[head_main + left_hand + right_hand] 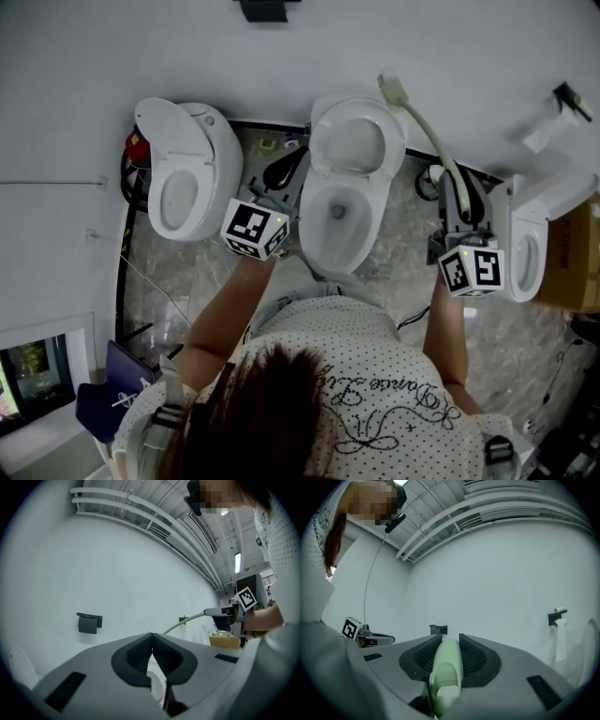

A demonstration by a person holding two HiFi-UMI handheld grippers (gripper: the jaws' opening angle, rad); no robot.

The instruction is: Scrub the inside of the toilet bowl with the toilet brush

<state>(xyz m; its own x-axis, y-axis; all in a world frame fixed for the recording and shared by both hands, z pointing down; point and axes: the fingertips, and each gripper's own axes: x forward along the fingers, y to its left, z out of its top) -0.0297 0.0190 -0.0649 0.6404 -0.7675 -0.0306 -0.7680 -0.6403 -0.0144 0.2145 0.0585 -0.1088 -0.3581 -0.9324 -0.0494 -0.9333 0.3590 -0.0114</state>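
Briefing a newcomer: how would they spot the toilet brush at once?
Along the white wall, find the middle toilet of three. Just right of it, the right gripper is shut on the toilet brush. Its pale green curved handle stands out against all that white.

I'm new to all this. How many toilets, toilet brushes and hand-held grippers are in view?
Toilets: 3 (left toilet, middle toilet, right toilet)
Toilet brush: 1
Grippers: 2 (left gripper, right gripper)
Total: 6
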